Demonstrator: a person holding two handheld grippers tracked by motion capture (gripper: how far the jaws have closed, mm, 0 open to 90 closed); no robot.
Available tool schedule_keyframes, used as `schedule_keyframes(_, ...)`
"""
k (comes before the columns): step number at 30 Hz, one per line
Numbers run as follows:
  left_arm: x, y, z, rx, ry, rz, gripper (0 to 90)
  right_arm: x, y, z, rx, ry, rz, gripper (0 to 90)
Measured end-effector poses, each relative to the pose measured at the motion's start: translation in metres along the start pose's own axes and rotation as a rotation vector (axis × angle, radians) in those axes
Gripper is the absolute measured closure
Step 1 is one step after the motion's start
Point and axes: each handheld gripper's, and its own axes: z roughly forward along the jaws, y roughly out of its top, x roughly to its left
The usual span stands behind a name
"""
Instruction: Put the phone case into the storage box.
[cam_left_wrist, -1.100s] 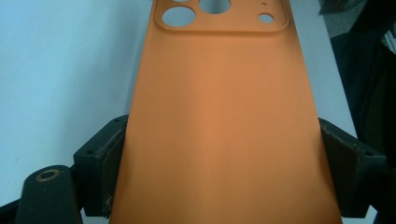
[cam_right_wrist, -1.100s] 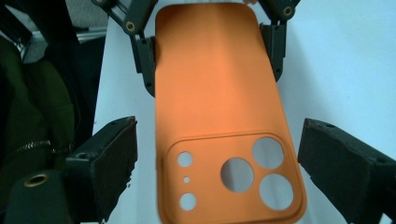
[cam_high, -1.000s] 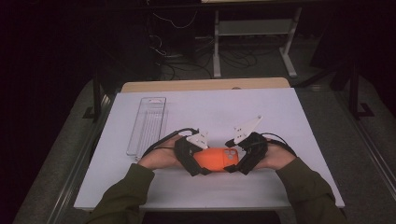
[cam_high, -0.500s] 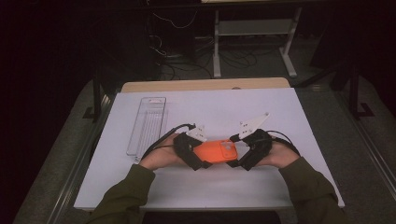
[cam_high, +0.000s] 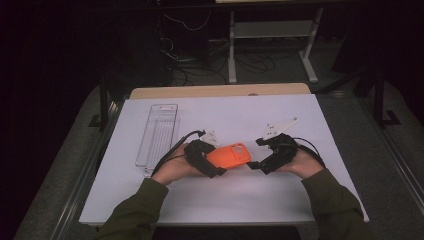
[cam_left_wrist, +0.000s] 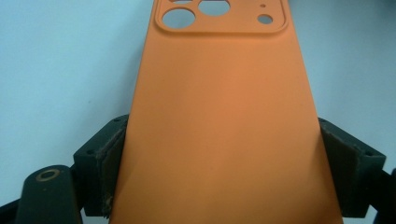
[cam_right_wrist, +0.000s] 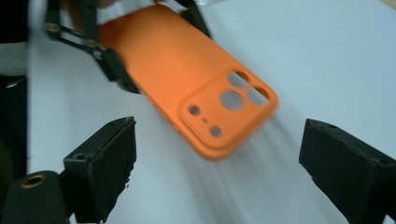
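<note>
An orange phone case with camera cut-outs is held just over the white sheet. My left gripper is shut on its plain end, and the black pads press both long edges of the case. My right gripper stands open just right of the camera end. In the right gripper view its jaws stand wide apart with the case's corner ahead of them, untouched. The left gripper shows behind, clamped on the case.
A clear plastic tray lies on the left part of the white sheet, beyond my left hand. A wooden table edge runs along the far side. Dark floor, cables and a stand lie beyond.
The case has shifted slightly up the picture and left with my left gripper. My right gripper has drawn a little to the right, leaving a gap to the case's camera end.
</note>
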Motion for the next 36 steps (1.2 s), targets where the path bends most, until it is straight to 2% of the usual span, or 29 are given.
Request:
schedule_keyframes(1,0.001,0.0,-0.001,0.007,0.009,0.004,15.3,-0.001,-0.001,0.0,0.003,-0.007,0.0,9.6)
schedule_keyframes(2,0.002,0.0,-0.001,0.006,0.017,0.002,15.3,-0.003,-0.004,-0.001,0.01,-0.036,0.018,8.9)
schedule_keyframes(5,0.003,0.001,-0.003,-0.002,0.035,-0.016,15.3,-0.004,-0.007,-0.001,0.01,-0.048,0.02,8.6)
schedule_keyframes(7,0.004,0.001,-0.003,-0.005,0.053,-0.036,15.3,-0.005,-0.011,-0.001,0.004,-0.085,0.039,8.4)
schedule_keyframes(11,0.006,0.0,-0.005,-0.006,0.065,-0.046,15.3,-0.003,-0.016,-0.002,0.0,-0.126,0.065,8.9)
schedule_keyframes(13,0.006,0.001,-0.006,-0.006,0.081,-0.053,15.3,-0.003,-0.017,-0.002,-0.006,-0.131,0.072,8.9)
schedule_keyframes(14,0.008,0.001,-0.007,0.003,0.085,-0.045,15.3,-0.002,-0.018,-0.002,-0.01,-0.143,0.074,9.0)
schedule_keyframes(17,0.008,0.0,-0.007,-0.01,0.097,-0.062,15.3,0.002,-0.021,-0.002,-0.024,-0.164,0.111,10.0)
schedule_keyframes(20,0.008,0.0,-0.007,-0.014,0.104,-0.064,15.3,0.005,-0.023,-0.002,-0.037,-0.171,0.131,10.2)
schedule_keyframes(25,0.006,0.0,-0.006,-0.032,0.111,-0.094,15.3,0.014,-0.03,0.001,-0.054,-0.228,0.167,10.2)
schedule_keyframes(29,0.006,-0.001,-0.005,-0.031,0.109,-0.096,15.3,0.02,-0.035,0.002,-0.059,-0.257,0.191,8.6)
schedule_keyframes(31,0.005,0.0,-0.004,-0.051,0.111,-0.116,15.3,0.023,-0.039,0.002,-0.075,-0.283,0.214,5.8)
schedule_keyframes(34,0.006,0.0,-0.006,-0.031,0.11,-0.096,15.3,0.026,-0.041,0.003,-0.086,-0.299,0.232,4.6)
schedule_keyframes(36,0.006,0.0,-0.006,-0.038,0.104,-0.103,15.3,0.027,-0.043,0.006,-0.092,-0.308,0.24,4.4)
